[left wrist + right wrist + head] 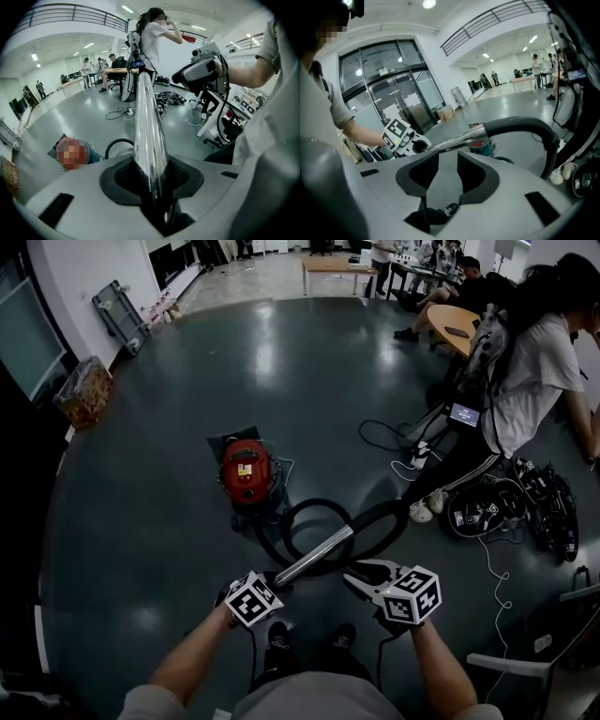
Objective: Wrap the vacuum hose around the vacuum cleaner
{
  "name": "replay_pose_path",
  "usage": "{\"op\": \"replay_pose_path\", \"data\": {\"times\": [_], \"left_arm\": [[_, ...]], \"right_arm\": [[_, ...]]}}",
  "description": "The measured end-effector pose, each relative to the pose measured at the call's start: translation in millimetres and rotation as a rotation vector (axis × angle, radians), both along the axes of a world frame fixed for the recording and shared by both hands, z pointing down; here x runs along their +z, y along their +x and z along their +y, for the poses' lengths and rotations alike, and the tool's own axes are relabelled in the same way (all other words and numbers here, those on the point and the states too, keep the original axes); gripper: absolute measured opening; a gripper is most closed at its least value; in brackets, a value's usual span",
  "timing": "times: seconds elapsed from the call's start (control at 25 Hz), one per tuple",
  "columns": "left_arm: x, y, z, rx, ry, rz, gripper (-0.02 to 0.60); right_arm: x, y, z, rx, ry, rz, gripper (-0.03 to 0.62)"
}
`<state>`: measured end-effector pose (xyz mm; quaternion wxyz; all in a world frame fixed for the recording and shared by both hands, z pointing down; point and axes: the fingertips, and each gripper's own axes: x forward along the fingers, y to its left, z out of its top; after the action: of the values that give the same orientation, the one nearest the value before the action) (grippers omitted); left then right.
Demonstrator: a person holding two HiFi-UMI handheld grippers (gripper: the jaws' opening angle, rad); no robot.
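Vacuum cleaner [247,470], the red one, is sitting upright on the dark floor [141,521], out in front of the person holding the grippers. The head view is giving the overall layout. The shiny metal tube [317,557] is lying on a diagonal, its low end at the left gripper [277,579] and its far end climbing up-right into the black hose [382,521]. The hose is then curling back in a loop toward the cleaner.

That view isn't really showing the grip, though. The left gripper view is: its jaws are clamping the tube between the dark pads, and the tube is pointing straight away along the jaws. The right gripper view is showing something different. The right gripper [447,161] is holding its jaws apart with nothing between them, only a black shoe [440,213] peeking through the gap. From there the tube is running crosswise just past the jaw tips, left gripper on the left, hose arching off to the right. I can't tell whether it's touching those tips.
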<state>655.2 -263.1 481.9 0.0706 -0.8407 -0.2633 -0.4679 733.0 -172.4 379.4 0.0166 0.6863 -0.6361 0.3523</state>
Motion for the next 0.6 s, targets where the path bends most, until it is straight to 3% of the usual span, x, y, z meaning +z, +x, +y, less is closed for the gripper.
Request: {"op": "replay_pose_path", "data": {"times": [0.32,0.48,0.6], "left_arm": [[24.2,7.8,-19.9,-0.192,-0.136,0.038,0.138],[38.2,7.1,-19.3,-0.258,-0.203,0.054,0.138],[49.1,5.4,-15.9,-0.28,-0.246,0.066,0.138]], "right_arm": [[48.2,-12.5,-62.7,0.232,0.2,-0.449,0.13],[70.7,-14.6,-96.3,0.307,0.269,-0.531,0.237],[90.9,-15.9,-115.5,0.346,0.295,-0.582,0.244]]}}
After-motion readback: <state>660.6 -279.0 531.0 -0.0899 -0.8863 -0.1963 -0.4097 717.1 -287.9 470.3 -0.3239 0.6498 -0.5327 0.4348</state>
